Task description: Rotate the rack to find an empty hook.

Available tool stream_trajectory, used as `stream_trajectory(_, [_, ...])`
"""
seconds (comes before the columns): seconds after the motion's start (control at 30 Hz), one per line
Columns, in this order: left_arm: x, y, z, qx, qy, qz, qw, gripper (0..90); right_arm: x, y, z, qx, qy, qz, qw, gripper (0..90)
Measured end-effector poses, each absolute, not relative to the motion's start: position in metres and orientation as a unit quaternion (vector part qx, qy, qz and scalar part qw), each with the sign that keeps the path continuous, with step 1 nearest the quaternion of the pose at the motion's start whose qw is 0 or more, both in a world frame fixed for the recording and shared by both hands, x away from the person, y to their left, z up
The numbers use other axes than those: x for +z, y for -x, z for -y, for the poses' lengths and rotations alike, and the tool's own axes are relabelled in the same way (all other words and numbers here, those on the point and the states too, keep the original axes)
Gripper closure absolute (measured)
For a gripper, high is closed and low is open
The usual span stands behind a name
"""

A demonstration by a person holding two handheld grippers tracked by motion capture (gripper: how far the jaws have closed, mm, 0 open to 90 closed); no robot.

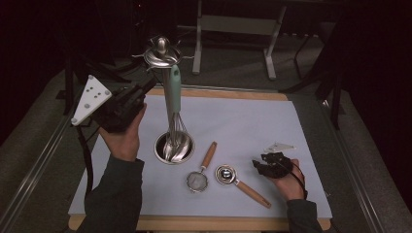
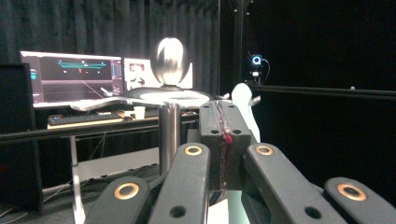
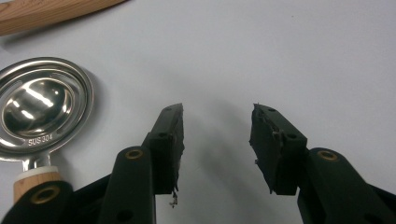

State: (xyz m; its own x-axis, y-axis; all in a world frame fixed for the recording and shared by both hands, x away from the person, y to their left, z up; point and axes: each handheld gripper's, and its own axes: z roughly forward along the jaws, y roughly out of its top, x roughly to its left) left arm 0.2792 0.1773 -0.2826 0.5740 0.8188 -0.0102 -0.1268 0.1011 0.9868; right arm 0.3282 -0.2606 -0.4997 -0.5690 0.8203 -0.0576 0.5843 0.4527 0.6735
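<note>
Mint-handled whisk (image 1: 174, 104), upright, wire head in steel cup (image 1: 174, 148)

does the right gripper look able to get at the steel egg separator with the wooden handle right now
Probably yes. The right gripper rests on the pale mat with its jaws open and nothing between them, and the steel egg separator with the wooden handle lies flat just beside it with bare mat between.

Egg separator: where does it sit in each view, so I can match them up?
High view: the egg separator lies front centre-right on the white mat, just left of the right gripper.
Right gripper view: its steel bowl sits at the left edge, beside the open jaws.
Shared landmark: the white mat.
</note>
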Motion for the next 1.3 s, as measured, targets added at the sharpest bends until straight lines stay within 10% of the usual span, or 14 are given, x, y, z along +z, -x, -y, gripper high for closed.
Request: stream_trajectory(1.3, [-0.273,-0.32,-0.209,0.348,-0.544,-0.383,0.661,90.0,-0.508,-0.328,0.263,0.302,-0.431,-0.831,0.18,53.7])
